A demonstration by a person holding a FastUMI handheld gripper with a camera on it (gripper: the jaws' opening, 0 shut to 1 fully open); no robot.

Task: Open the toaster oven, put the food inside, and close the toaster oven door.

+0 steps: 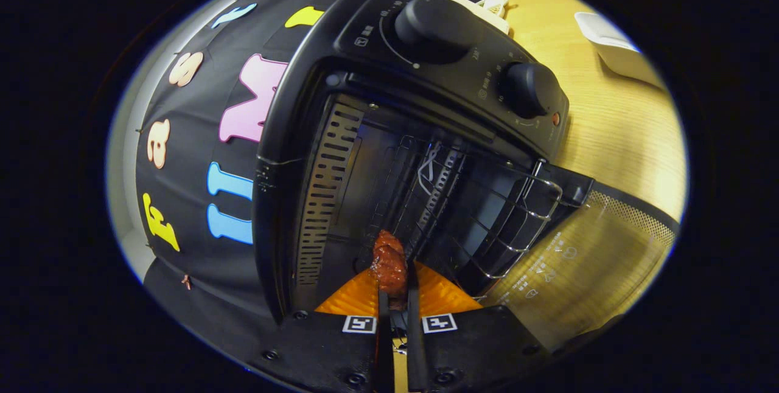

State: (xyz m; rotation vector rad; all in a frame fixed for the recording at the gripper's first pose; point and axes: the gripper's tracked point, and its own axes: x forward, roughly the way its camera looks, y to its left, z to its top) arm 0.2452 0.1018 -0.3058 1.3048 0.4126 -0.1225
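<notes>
Pinched narrowly between the fingers (393, 295) at lower centre, the food (388, 265) could snag the wire rack (487, 210) or drop short of the toaster oven (365, 137).

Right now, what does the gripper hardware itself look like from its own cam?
The gripper has a wide black body with screw heads along its lower edge. Two square black-and-white fiducial markers sit on its front, one per side. Two narrow fingers run forward side by side, each flanked by a ribbed, wedge-shaped panel. No cables or sleeve visible.
</notes>
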